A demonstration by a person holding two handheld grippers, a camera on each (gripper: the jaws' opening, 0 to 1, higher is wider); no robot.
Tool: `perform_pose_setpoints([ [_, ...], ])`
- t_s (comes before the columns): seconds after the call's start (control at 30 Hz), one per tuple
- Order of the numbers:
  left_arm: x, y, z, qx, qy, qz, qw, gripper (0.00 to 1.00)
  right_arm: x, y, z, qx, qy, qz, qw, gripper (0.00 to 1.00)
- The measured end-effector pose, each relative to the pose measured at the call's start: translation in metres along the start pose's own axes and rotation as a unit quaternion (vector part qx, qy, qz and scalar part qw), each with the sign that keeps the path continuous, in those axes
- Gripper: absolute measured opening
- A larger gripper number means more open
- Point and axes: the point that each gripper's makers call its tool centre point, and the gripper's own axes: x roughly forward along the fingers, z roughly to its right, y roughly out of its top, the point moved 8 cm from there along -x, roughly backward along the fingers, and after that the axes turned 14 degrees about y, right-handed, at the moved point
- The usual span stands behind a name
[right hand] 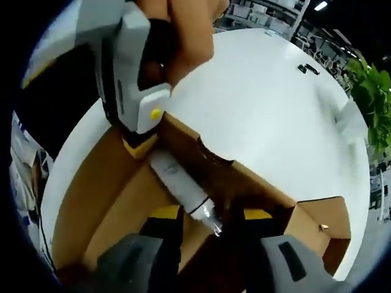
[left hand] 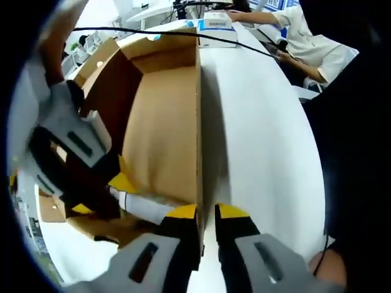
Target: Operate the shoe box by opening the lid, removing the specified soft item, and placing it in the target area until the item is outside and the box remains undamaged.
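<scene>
The open cardboard shoe box (left hand: 162,116) lies on a white table (left hand: 256,140). My left gripper (left hand: 206,213) straddles the near end of the box's right wall (left hand: 199,122), its yellow-tipped jaws almost together on the cardboard. A white tube-shaped item (right hand: 180,183) lies inside the box (right hand: 91,201) along that wall. The item's narrow, shiny end sits between the jaws of my right gripper (right hand: 211,215), which stand apart on either side of it. In the left gripper view, my right gripper (left hand: 101,195) reaches into the box from the left, at the white item (left hand: 143,207).
A small white carton (left hand: 217,29) stands at the table's far end, with a black cable (left hand: 153,33) crossing there. A person in white (left hand: 311,43) sits at the back right. A hand (right hand: 183,36) holds my left gripper (right hand: 140,146). Green plants (right hand: 376,104) stand beyond the table.
</scene>
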Motion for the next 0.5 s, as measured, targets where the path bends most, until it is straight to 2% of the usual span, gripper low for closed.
perform_pose_setpoints([
  [0.07,0.000,0.001,0.000,0.001,0.001,-0.003,1.0000,0.10,0.003,0.002,0.000,-0.004,-0.002,-0.005,1.0000,0.37],
  [0.1,0.000,0.001,0.000,0.001,0.002,-0.006,1.0000,0.10,0.007,0.002,0.000,-0.009,0.002,-0.019,0.9998,0.37],
  [0.2,0.000,0.001,0.001,0.002,0.004,-0.008,1.0000,0.10,0.014,0.000,0.000,-0.008,0.006,-0.022,0.9997,0.38],
  [0.3,-0.001,0.001,0.000,-0.002,0.003,-0.006,1.0000,0.09,0.013,-0.001,0.000,-0.010,0.004,-0.026,0.9996,0.32],
  [0.33,-0.001,0.001,0.000,-0.002,0.003,-0.005,1.0000,0.09,0.013,-0.002,-0.002,-0.005,0.010,-0.025,0.9996,0.28],
  [0.43,-0.002,0.001,0.001,-0.003,0.004,-0.005,1.0000,0.09,0.012,-0.011,-0.014,0.012,0.035,-0.055,0.9978,0.26],
  [0.5,-0.002,0.001,0.001,-0.003,0.004,-0.006,1.0000,0.09,0.014,-0.017,-0.019,0.007,0.036,-0.062,0.9974,0.29],
])
